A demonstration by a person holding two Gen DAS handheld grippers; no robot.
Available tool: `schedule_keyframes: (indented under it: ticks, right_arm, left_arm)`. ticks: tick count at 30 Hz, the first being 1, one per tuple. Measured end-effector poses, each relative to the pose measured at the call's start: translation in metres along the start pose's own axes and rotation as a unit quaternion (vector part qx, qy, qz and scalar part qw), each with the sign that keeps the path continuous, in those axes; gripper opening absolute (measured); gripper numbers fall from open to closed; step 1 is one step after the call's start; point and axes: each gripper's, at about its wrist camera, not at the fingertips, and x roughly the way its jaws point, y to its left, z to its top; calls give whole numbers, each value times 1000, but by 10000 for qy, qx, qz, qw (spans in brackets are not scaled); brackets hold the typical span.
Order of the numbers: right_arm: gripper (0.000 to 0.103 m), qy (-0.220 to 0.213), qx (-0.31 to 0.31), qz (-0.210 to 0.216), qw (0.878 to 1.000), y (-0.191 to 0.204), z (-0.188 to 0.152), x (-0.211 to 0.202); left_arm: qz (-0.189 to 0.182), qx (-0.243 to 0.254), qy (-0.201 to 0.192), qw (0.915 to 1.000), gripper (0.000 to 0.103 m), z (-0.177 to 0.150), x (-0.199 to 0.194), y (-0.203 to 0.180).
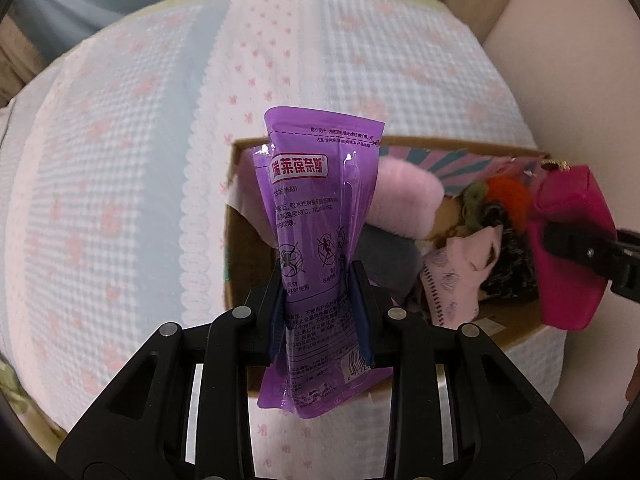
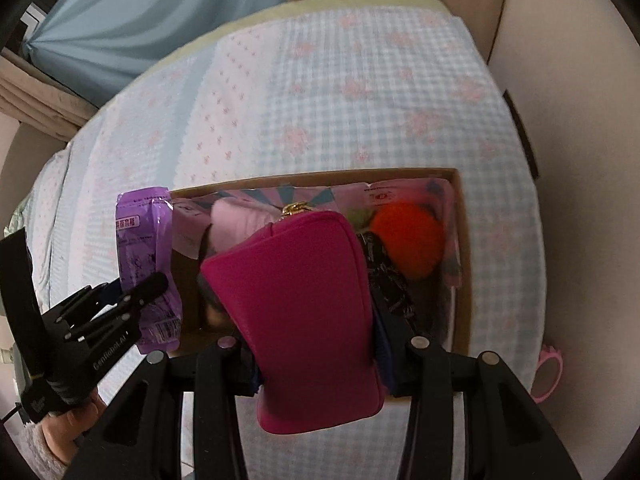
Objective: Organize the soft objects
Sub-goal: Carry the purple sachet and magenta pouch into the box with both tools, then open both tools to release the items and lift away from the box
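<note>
two soft items are held at once, both over the cardboard box (image 2: 464,264) that sits on the checked bedspread (image 1: 120,200). the purple packet (image 1: 316,240) stands upright in the left gripper (image 1: 318,312), pinched about its lower middle; the jaws are closed narrowly on the film, which creases between the blue pads. the packet hangs above the box's left end, just at its near-left wall in the right wrist view. the magenta pouch (image 2: 304,312) is clamped in the right gripper (image 2: 316,364), jaws spread fairly wide but pressed against both sides of the pouch; its gold zipper pull points away toward the box's far wall. the pouch sits over the box's middle.

inside the box: a pink fluffy thing (image 1: 404,200), an orange pompom (image 2: 408,236), a pale pink cloth (image 1: 456,276), a dark patterned item (image 2: 384,280), partly hidden. some grey soft thing lies under the packet; what it is cannot be told. a pink ring-shaped object (image 2: 550,376) lies on the bedspread well outside the box, at its right.

judgement: step in hand is the drop-off of both items into the box. next move likely calls for lowering each gripper below the rim and then opening the jaws; the packet needs shifting slightly inward so it clears the left wall. free room looks scant at the left end only.
</note>
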Motion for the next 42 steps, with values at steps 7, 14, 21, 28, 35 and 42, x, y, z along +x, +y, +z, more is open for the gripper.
schedule_keyframes:
  ticks: [7,14,21,28,35,42]
  right_arm:
    - [54,288,-140,-56,9995,3,22,28]
    - [103,19,-91,24,10000,-1,28,19]
    - [103,-182,-131,-122,9997,-1,21,10]
    - [103,-352,-59,-156,9992,6,11,-14]
    - [103,-725,-64,-195,9972,29,-6,-65]
    - [103,-1358,-104,-330,9901,81,-34,-145]
  left_arm:
    - [34,82,-128,9999,71,9,4,-4]
    - [118,288,-105,9995,103,-1,2,-7]
    - [107,241,-132,9996,103,-8,-8,-7]
    - [-40,191,-341,9992,103,-13,-36,-5]
    - [-249,66,-760,9968,103,-15,-102,11]
    - [-318,196,-1421,9891,103,-22,-202,39]
